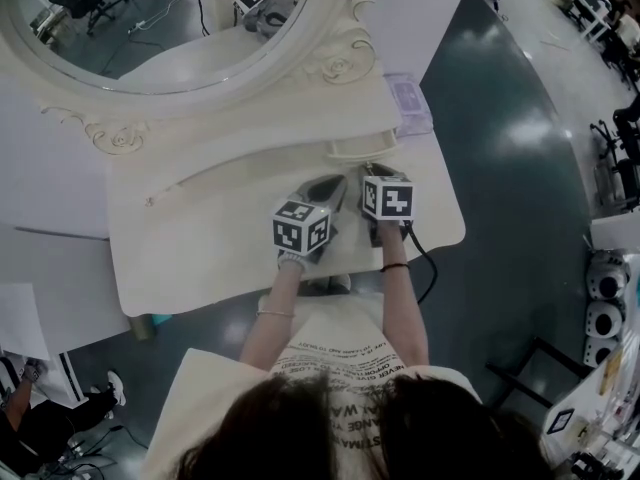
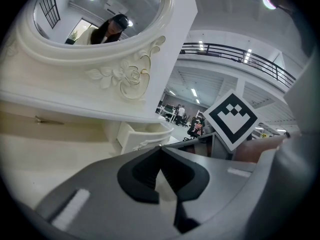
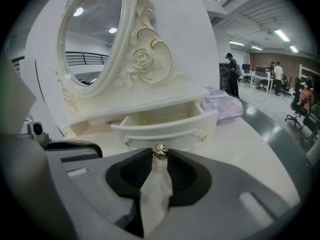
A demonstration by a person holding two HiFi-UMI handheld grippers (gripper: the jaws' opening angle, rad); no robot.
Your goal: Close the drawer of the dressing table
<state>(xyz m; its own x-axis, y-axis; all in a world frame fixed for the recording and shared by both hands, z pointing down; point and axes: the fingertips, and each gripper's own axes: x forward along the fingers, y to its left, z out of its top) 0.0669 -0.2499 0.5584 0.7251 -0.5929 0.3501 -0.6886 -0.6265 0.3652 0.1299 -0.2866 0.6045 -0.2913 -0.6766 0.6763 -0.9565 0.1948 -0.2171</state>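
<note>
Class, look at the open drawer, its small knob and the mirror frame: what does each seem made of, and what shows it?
The drawer looks like painted wood: smooth cream satin face. The knob is probably metal: bright silvery-gold glints. The mirror frame is carved wood or moulded resin, unclear which: cream, gilt-edged rose relief.

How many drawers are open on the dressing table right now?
1. The open drawer sits below the mirror, toward its right, its knob gripped by the right claw. No other open drawer shows, but part of the dressing table front is hidden.
</note>
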